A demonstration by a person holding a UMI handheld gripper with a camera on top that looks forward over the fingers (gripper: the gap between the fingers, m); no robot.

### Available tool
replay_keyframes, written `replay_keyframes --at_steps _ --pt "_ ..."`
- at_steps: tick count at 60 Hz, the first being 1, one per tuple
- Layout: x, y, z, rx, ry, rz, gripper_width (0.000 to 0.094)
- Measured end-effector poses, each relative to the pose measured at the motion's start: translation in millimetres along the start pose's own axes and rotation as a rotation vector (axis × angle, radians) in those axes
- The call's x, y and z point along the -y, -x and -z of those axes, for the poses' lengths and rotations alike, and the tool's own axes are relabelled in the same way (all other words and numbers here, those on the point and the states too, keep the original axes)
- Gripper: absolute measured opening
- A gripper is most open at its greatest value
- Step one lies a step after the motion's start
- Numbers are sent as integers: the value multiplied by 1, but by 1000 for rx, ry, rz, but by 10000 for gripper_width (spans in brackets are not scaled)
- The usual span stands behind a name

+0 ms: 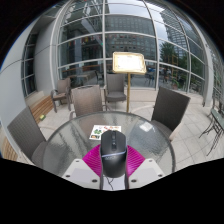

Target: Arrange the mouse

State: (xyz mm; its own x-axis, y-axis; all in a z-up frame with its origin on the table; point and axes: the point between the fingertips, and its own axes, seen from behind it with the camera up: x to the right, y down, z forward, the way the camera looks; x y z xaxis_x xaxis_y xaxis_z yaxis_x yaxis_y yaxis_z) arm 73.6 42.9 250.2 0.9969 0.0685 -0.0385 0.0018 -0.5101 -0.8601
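Note:
A black computer mouse (113, 152) with a thin cable trailing back from it sits between my two fingers. My gripper (113, 160) is shut on the mouse: the magenta pads (92, 159) meet its left and right flanks with no gap showing. The mouse is held over the near part of a round glass table (65, 142). I cannot tell whether its underside touches the glass.
A small green and white card (103, 130) lies on the glass just beyond the mouse. Dark chairs (168, 110) ring the table. Farther off stand a sign on a post (128, 63) and a glass building front.

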Motion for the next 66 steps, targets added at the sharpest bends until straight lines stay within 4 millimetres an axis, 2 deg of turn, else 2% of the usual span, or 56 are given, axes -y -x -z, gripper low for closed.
replay_keyframes --at_steps 4,6,7,12,13,20,29,36,48,50,54,56,59,66 --pt "-34 27 -35 11 73 8 282" --pt "-69 43 -38 13 107 14 281" --pt "-73 44 -52 14 128 15 281" --pt "-126 56 -83 6 228 11 280" --pt "-143 57 -86 5 242 9 280" --pt "-200 59 -101 -19 341 3 281" --pt "-251 54 -106 -43 411 -6 282" --pt "-250 51 -109 -47 377 37 283" --pt "-249 51 -110 -38 384 6 466" --pt "-249 52 -108 -35 392 -7 536" --pt "-240 45 -103 -61 382 -14 801" --pt "-234 42 -98 -70 367 -8 881" --pt "-222 41 -89 -72 349 -4 852" --pt "-191 47 -58 -42 294 -19 863"
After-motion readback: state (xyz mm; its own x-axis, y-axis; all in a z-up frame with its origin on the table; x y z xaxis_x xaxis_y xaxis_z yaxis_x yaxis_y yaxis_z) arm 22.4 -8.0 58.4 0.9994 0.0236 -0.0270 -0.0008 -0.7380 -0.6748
